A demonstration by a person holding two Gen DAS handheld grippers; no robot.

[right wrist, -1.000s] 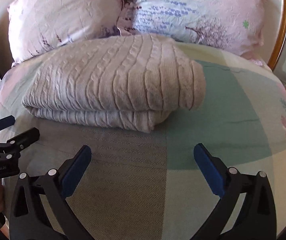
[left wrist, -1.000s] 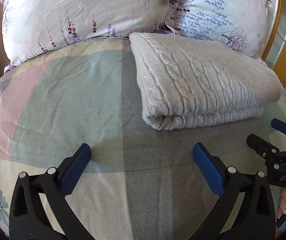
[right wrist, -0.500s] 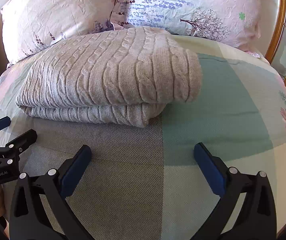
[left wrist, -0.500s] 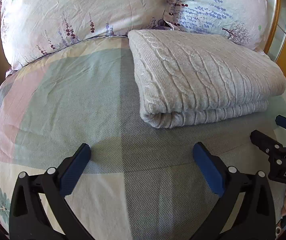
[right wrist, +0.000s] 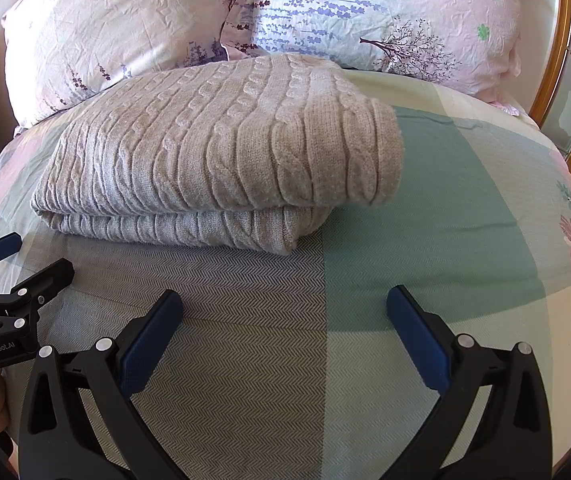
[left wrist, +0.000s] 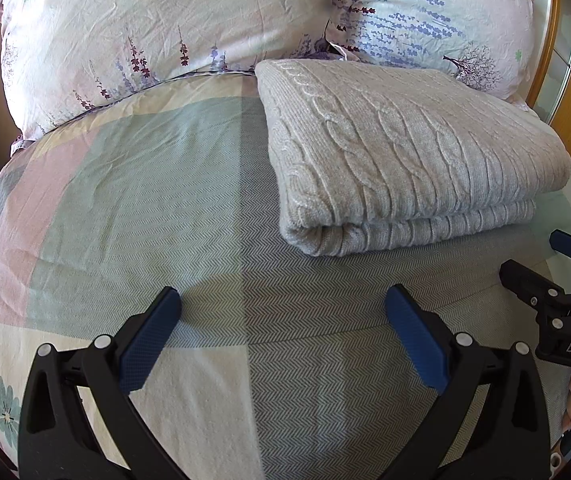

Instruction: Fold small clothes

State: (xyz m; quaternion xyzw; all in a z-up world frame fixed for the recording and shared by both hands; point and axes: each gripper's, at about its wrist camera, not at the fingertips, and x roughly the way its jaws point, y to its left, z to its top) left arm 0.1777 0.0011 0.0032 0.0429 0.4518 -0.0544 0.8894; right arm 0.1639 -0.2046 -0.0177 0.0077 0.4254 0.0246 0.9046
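Sweater (left wrist: 405, 152), a pale cable-knit one, lay folded into a thick rectangle on the bed (left wrist: 145, 184), ahead of both tools and up near the two floral pillows (left wrist: 157, 28). From the left tool (left wrist: 281, 336) it sat forward and to the right; from the right tool (right wrist: 285, 336) it sat forward and to the left, so the bundle was roughly between the two, beyond their tips. Neither tool touched it. Both hovered low over the patchwork cover with their jaws spread wide and nothing between the blue pads (right wrist: 417, 340).

To my eye the folding looked done, or nearly so: the layers were stacked, with a rounded fold at the near left corner and another rolled edge on the right side, where the top layer overhung the lower one a little. I would judge the knit soft, bulky and fairly light, with enough grip in the cables that it should not slip from the pads, though it would sag and open if lifted by one layer only. A sound hold would take the full stack at the rounded folds, one tool at each end, pinching all layers together. The mattress beneath would give under any downward press.
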